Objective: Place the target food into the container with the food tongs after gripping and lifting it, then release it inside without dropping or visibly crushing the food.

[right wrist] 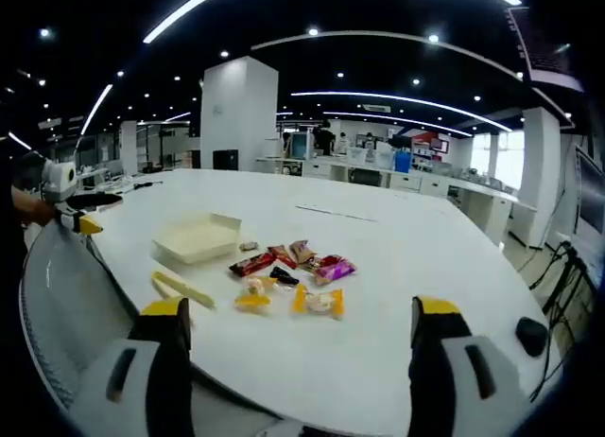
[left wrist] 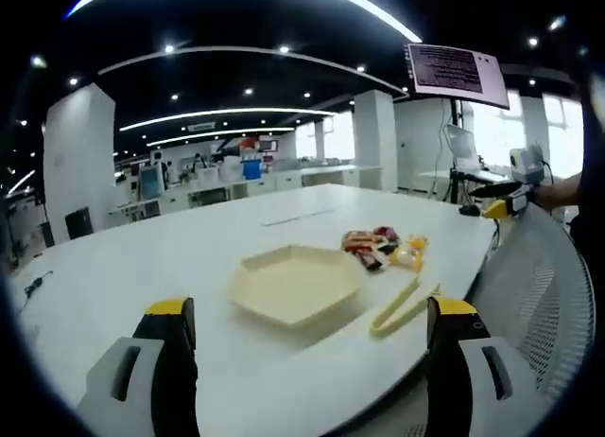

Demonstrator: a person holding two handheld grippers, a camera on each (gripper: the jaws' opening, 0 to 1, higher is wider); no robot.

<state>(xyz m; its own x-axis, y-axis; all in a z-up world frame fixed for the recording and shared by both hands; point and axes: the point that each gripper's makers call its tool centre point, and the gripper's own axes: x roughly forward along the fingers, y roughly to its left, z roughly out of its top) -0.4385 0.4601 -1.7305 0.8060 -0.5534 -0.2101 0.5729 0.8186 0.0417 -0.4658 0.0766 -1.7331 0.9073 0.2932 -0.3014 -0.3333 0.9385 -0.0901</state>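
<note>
1. Left gripper [left wrist: 307,338] is wide open with nothing between its jaws, hanging above the near edge of the white table [left wrist: 142,257]. In the left gripper view the cream container [left wrist: 295,284] sits just ahead at about 12 o'clock, empty so far.
2. The tongs [left wrist: 405,307] lie flat at the container's 3 o'clock, close beside it — picking them up looks like the step in hand. I'd grab near the hinge end so the tips can still squeeze.
3. The wrapped snacks [right wrist: 288,271] are piled at 1 o'clock past the tongs. Can't tell which one is the target.
4. Right gripper [right wrist: 293,338] is also spread wide and empty; in its view the pile sits dead ahead at 12 o'clock.
5. Wrappers look slippery — pinch lightly, lift slowly, and release low inside the container.
</note>
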